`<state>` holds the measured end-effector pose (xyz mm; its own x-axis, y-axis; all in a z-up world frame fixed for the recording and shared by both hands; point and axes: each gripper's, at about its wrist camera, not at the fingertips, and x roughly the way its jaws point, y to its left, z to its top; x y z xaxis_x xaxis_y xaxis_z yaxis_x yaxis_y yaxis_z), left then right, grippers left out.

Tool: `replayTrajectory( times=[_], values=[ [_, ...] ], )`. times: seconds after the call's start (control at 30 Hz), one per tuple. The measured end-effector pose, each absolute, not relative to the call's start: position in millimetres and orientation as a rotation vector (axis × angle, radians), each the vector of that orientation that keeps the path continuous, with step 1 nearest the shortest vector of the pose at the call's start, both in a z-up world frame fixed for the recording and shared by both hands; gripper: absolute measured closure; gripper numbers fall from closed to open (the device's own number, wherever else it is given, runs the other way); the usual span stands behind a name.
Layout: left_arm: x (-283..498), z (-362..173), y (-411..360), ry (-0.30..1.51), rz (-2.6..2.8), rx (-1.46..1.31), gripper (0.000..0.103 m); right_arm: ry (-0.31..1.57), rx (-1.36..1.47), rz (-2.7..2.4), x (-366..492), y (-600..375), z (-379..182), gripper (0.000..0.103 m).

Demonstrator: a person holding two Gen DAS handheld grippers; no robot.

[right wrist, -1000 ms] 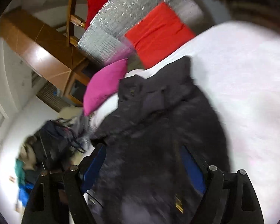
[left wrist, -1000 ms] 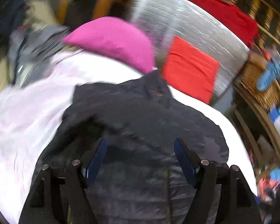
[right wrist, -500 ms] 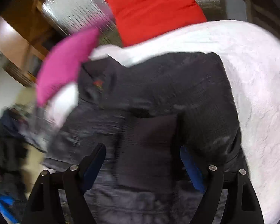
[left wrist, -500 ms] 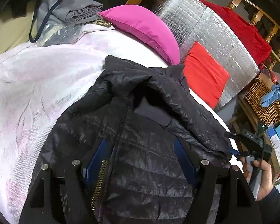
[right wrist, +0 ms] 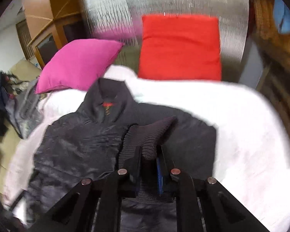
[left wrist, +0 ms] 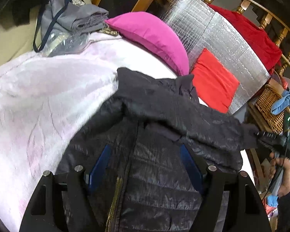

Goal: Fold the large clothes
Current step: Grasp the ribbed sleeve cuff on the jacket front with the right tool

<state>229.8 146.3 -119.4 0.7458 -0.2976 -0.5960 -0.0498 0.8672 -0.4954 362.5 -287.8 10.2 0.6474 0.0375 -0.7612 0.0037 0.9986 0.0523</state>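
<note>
A black quilted jacket (left wrist: 154, 170) lies front up on the pale pink blanket (left wrist: 38, 96), zip running down its middle. My left gripper (left wrist: 145, 148) hovers over the chest with its blue pads wide apart and nothing pinched between them. My right gripper (right wrist: 148, 150) is closing its jaws, and the pads press on the ribbed knit cuff (right wrist: 148, 133) of the right sleeve. In the left wrist view that sleeve (left wrist: 212, 127) stretches out to the right, toward the right gripper (left wrist: 270, 137) and the hand (left wrist: 282, 164) holding it.
A magenta pillow (left wrist: 150, 36) and a red cushion (left wrist: 214, 79) lean on a silver foil mat (left wrist: 222, 38) at the bed's head. Grey clothes (left wrist: 73, 19) are piled at far left. A wicker basket (left wrist: 268, 104) and wooden railing (left wrist: 264, 19) stand to the right.
The right gripper swung round to the sleeve, shut on its knit cuff and drew the sleeve out sideways. The left gripper settled lower over the jacket front, still wide.
</note>
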Motion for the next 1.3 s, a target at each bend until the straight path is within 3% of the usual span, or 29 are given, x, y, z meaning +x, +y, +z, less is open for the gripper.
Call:
replayTrajectory(
  times=[0.23,0.47,0.73,0.93,1.0,1.03,1.07,1.3],
  values=[
    [279,-94,144,0.742,-0.08,-0.432,0.028,0.946,0.079,-0.011,373,-313,-49,0.089],
    [331,-85,126,0.731,-0.098,-0.39,0.028,0.911,0.092,0.0,374,-321,-49,0.089],
    [380,-149,105,0.917,-0.015,-0.248,0.028,0.94,0.077,-0.01,376,-325,-71,0.089],
    [373,-133,101,0.881,-0.003,-0.194,0.028,0.976,0.128,0.004,379,-334,-75,0.083],
    [364,-115,98,0.82,-0.016,-0.199,0.028,0.963,0.165,-0.008,377,-339,-70,0.064],
    [359,-105,94,0.783,-0.026,-0.193,0.028,0.948,0.181,-0.011,374,-342,-66,0.028],
    [358,-99,90,0.765,-0.037,-0.188,0.027,0.898,0.207,-0.016,368,-346,-56,0.011],
    [361,-101,34,0.754,-0.11,-0.061,0.027,0.776,0.422,0.179,362,-343,-17,0.011]
  ],
)
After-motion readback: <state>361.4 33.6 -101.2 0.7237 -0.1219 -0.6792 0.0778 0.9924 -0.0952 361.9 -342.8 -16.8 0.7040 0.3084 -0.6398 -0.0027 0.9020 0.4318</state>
